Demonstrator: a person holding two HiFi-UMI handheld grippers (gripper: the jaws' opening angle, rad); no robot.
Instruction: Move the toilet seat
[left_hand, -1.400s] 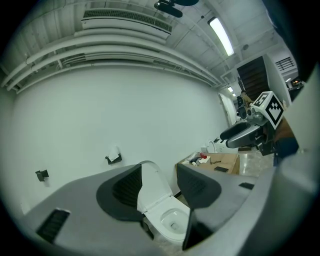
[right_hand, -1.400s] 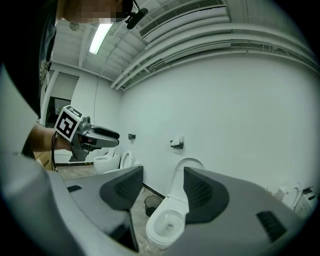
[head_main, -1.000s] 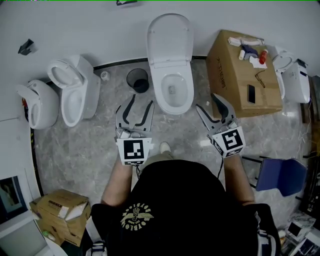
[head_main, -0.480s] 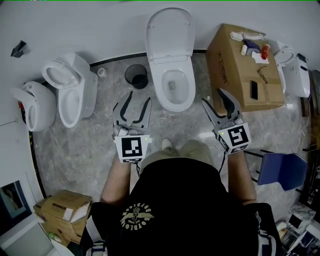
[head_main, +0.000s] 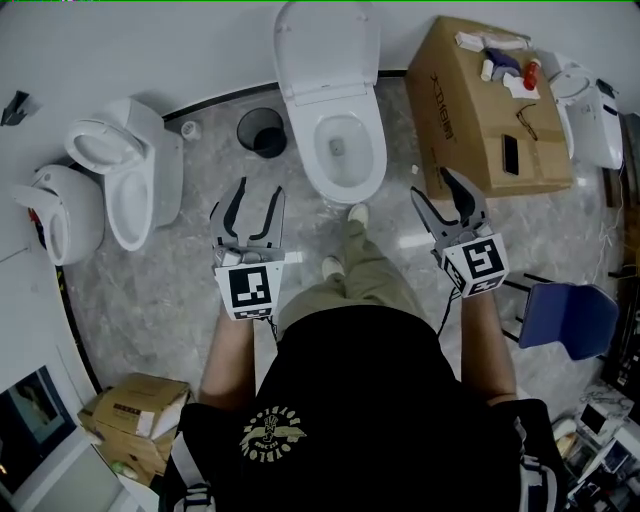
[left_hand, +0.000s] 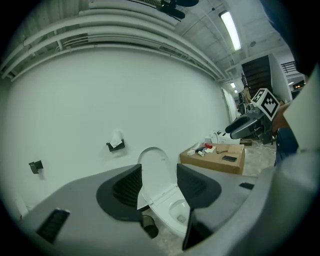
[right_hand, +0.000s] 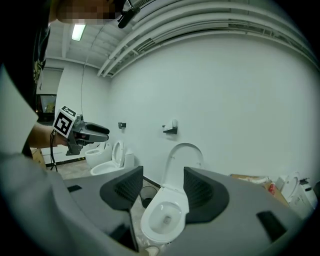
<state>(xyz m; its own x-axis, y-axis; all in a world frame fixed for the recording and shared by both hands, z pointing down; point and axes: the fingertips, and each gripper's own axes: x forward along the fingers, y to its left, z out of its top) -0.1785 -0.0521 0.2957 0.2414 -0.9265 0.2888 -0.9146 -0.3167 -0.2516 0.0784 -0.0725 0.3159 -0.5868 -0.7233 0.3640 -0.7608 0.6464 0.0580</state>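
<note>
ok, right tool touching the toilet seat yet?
Apart. Head view shows bare floor between the right tool and the toilet seat; right gripper view shows its jaws open and empty, seat well beyond.

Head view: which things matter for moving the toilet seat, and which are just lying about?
Job:
centre toilet
its raised lid
left gripper, open, empty
right gripper, open, empty

Lying about:
cardboard box
black bin
spare toilet at left
blue chair
</note>
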